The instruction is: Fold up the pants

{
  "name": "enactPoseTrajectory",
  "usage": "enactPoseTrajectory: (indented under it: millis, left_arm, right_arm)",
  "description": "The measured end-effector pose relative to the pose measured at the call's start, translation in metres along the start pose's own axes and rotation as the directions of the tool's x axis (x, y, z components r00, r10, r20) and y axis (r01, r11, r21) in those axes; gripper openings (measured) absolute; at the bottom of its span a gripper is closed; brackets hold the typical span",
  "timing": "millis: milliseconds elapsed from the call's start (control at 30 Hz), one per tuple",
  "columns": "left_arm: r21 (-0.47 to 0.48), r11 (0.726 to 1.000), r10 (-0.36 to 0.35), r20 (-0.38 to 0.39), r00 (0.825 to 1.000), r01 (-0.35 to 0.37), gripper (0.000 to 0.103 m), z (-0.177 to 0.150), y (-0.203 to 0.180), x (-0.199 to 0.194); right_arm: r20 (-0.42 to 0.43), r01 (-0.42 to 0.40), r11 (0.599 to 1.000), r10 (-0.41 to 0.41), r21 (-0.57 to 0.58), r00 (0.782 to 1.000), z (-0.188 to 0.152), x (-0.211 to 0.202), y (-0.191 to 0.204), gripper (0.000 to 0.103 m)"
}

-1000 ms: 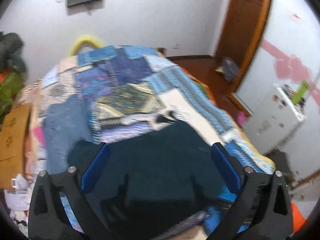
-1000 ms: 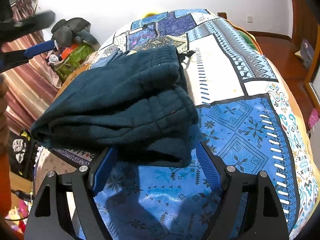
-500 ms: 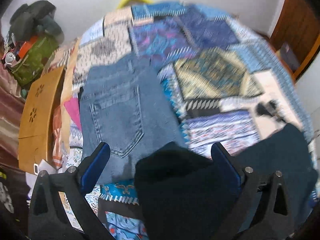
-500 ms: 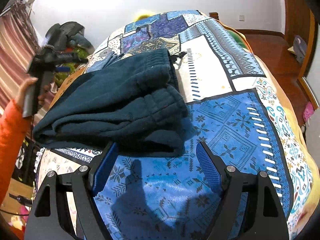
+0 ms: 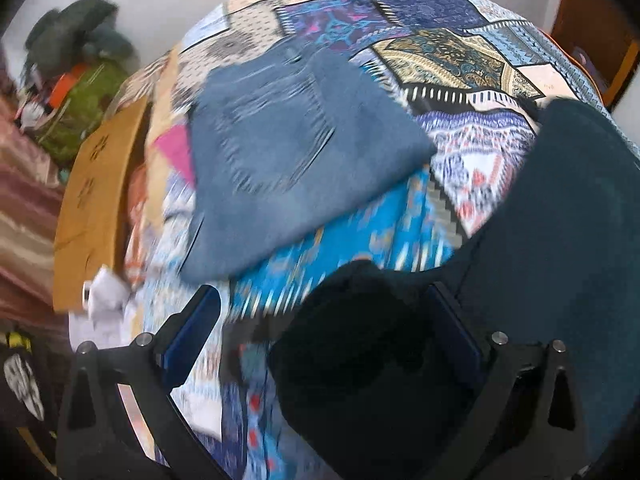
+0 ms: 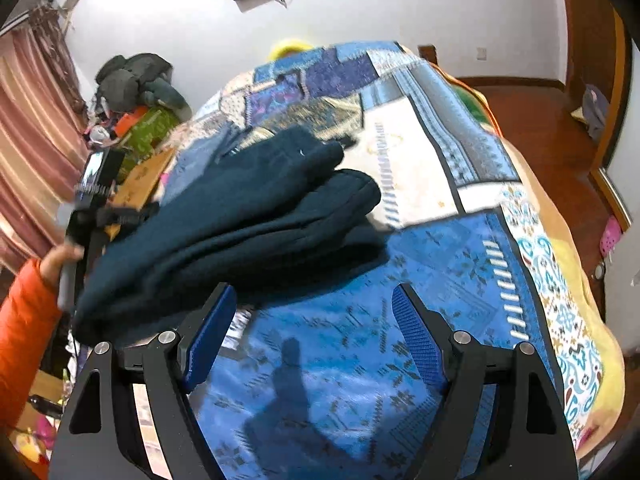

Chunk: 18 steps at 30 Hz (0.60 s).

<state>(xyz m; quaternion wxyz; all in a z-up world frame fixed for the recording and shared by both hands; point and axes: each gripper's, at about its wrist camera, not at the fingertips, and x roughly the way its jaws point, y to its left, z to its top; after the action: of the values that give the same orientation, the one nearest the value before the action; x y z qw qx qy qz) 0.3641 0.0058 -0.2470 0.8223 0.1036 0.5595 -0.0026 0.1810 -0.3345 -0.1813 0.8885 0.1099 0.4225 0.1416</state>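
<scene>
Dark teal pants point(image 6: 248, 216) lie folded in a thick stack on the patchwork bedspread point(image 6: 460, 264). In the left wrist view they point(image 5: 560, 240) fill the lower right, and one corner reaches between the open fingers. My left gripper point(image 5: 324, 332) is open, at the stack's left edge. My right gripper point(image 6: 316, 332) is open and empty over bare bedspread, just in front of the stack. The left gripper point(image 6: 96, 200) also shows in the right wrist view, held by an orange-sleeved hand beside the stack.
Folded blue jeans point(image 5: 288, 160) lie on the bed to the left of the teal pants. A tan board point(image 5: 96, 200) and a clothes pile point(image 5: 80, 80) stand beside the bed. Wooden floor point(image 6: 540, 128) lies to the right.
My left gripper has swung left and down to the stack's left edge, bringing the jeans into view. My right gripper has drawn back from the stack, which no longer lies between its fingers.
</scene>
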Motion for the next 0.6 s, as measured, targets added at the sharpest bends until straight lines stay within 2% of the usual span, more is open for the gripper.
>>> enactPoseTrajectory:
  millis: [200, 333, 500, 600]
  left_arm:
    - [-0.049, 0.996, -0.076, 0.005, 0.997, 0.076, 0.103, -0.054, 0.006, -0.039]
    - [-0.004, 0.994, -0.109, 0.054, 0.993, 0.109, 0.103, -0.077, -0.009, -0.064]
    - [0.043, 0.987, -0.157, 0.114, 0.981, 0.153, 0.102, -0.087, -0.030, -0.082]
    - [0.041, 0.987, -0.157, 0.153, 0.976, 0.153, 0.096, -0.092, -0.030, -0.090]
  right_arm:
    - [0.017, -0.035, 0.997, 0.036, -0.063, 0.999, 0.002, 0.001, 0.025, 0.078]
    - [-0.005, -0.068, 0.992, 0.068, -0.111, 0.998, -0.003, 0.008, 0.039, 0.078]
    - [-0.030, -0.055, 0.990, 0.051, -0.129, 0.998, -0.010, 0.026, 0.040, 0.077]
    - [-0.044, -0.065, 0.991, 0.060, -0.116, 0.997, -0.012, 0.034, 0.034, 0.067]
